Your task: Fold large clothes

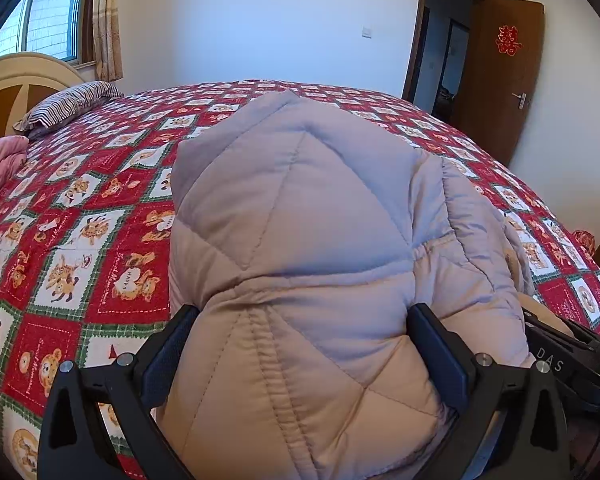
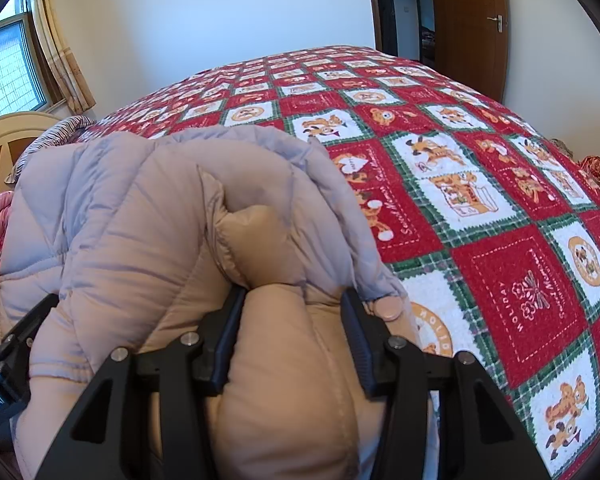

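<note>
A red, white and green patterned bedspread [image 1: 100, 216] fills the middle of both views. On it, at lower centre, a beige quilted jacket [image 1: 312, 216] is bunched, its long axis running from the bottom edge up toward the far wall. A thick fold of it is clamped between the widely spread jaws of the left gripper [image 1: 302, 324]; a narrower roll is pinched by the right gripper [image 2: 294, 308].

jacket [image 1: 308, 216]: matt quilted cloth | fingers [image 1: 440, 344]: matt black plastic | door [image 1: 504, 80]: wood
</note>
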Available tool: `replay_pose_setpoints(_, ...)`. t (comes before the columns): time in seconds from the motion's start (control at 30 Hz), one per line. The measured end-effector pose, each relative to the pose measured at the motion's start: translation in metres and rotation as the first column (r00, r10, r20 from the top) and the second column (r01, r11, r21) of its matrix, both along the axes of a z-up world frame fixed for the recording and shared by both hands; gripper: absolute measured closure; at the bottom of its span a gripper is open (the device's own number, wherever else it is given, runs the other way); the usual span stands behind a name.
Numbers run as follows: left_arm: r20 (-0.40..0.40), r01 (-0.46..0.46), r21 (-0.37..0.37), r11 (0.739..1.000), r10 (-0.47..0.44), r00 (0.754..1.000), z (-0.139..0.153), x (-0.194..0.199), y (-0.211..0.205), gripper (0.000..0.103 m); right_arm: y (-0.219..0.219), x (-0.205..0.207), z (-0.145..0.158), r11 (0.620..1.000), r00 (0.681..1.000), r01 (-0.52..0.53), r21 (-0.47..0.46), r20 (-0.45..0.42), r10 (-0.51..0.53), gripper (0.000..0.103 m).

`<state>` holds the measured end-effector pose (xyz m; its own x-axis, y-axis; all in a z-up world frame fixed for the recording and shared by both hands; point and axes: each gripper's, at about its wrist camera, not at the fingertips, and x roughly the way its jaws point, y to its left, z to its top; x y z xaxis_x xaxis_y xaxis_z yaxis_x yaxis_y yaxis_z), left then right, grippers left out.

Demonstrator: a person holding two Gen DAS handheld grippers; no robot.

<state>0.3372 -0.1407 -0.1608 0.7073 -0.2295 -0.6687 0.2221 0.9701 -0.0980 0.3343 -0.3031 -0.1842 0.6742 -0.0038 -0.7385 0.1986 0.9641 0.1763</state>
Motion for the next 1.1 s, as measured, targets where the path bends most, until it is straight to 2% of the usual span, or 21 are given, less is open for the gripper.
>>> replay_pose_setpoints(0.4,-0.034,0.039,-0.006,0.999,-0.039,0.999,0.007,-0.004,0.008,0.001,-0.004,-0.003,0.0,1.0,1.0,-0.004,0.025,0.02,0.004,0.052)
replay_pose_setpoints(0.53,-0.042,0.051,-0.051,0.997,-0.053,0.998,0.013,-0.014,0.025,0.001,-0.008,-0.006,0.002,0.999,0.999,-0.007,0.047,0.036,0.005,0.051)
replay_pose_setpoints(0.6,-0.056,0.034,-0.088,0.996,-0.039,0.998,0.013,-0.018,0.037,0.001,-0.01,-0.012,0.006,0.999,0.998,-0.009,0.033,0.057,0.007,0.047)
replay_pose_setpoints(0.67,-0.077,0.03,-0.107,0.994,-0.038,0.996,0.009,-0.019,0.044,0.001,-0.012,-0.022,0.012,1.0,0.996,-0.018,0.017,0.091,0.016,0.038)
replay_pose_setpoints(0.73,-0.112,0.031,-0.149,0.988,-0.048,0.993,0.002,-0.016,0.048,0.001,-0.011,-0.03,0.017,0.999,0.993,-0.023,-0.023,0.113,0.025,0.035)
replay_pose_setpoints(0.77,-0.129,0.029,-0.171,0.985,-0.051,0.99,0.0,-0.014,0.049,0.001,-0.01,-0.034,0.019,0.998,0.994,0.016,-0.064,0.112,-0.009,0.016)
replay_pose_setpoints(0.8,-0.146,0.023,-0.189,0.982,-0.051,0.988,-0.003,-0.012,0.05,0.001,-0.013,-0.04,0.023,0.994,0.991,0.063,-0.086,0.126,-0.051,0.008)
replay_pose_setpoints(0.83,-0.152,0.019,-0.196,0.98,-0.05,0.987,-0.004,-0.012,0.049,0.001,-0.017,-0.044,0.024,0.996,0.989,0.065,-0.065,0.138,-0.056,0.002)
replay_pose_setpoints(0.9,-0.131,0.031,-0.171,0.985,-0.054,0.99,-0.003,-0.014,0.043,0.001,-0.023,-0.044,0.02,0.999,0.993,0.044,-0.019,0.109,-0.042,0.002)
replay_pose_setpoints(1.0,-0.12,0.037,-0.134,0.99,-0.054,0.991,-0.001,-0.016,0.035,0.001,-0.034,-0.039,0.011,0.994,0.998,0.017,0.107,0.064,-0.024,0.008)
replay_pose_setpoints(1.1,-0.135,0.051,-0.15,0.987,-0.072,0.988,-0.004,-0.014,0.036,0.001,-0.036,-0.034,0.004,0.971,0.998,-0.052,0.234,0.034,0.045,0.022)
